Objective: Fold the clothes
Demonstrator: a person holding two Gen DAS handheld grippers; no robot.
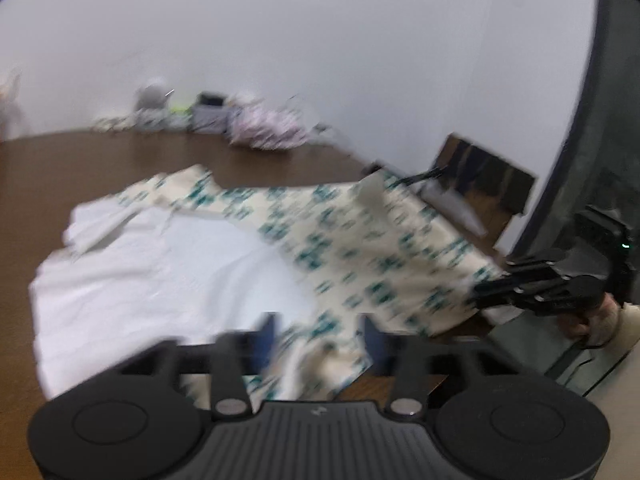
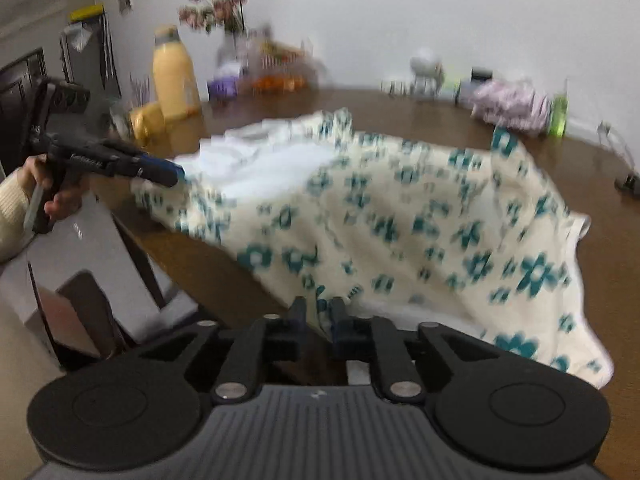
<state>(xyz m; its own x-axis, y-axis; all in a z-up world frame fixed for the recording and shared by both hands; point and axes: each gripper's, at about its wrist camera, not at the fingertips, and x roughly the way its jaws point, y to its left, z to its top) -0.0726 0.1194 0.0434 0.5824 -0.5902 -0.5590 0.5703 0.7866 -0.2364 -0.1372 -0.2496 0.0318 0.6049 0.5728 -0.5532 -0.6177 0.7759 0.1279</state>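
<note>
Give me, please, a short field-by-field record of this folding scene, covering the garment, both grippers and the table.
garment: cream floral garment with teal flowers, white inner side showing, lying partly over the table edge
left gripper: fingers apart, garment edge between them
right gripper: shut on the garment's hem
table: dark brown wood
background: yellow bottle, flowers, blurred clutter by the wall

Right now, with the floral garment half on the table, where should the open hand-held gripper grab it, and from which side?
Probably the near hem corner of the floral garment, from the table's near edge. The left hand-held gripper is open right over that edge; the cloth there looks thin enough to pinch. The right hand-held gripper is already shut on the same edge further along. Motion blur hides finer detail.
</note>
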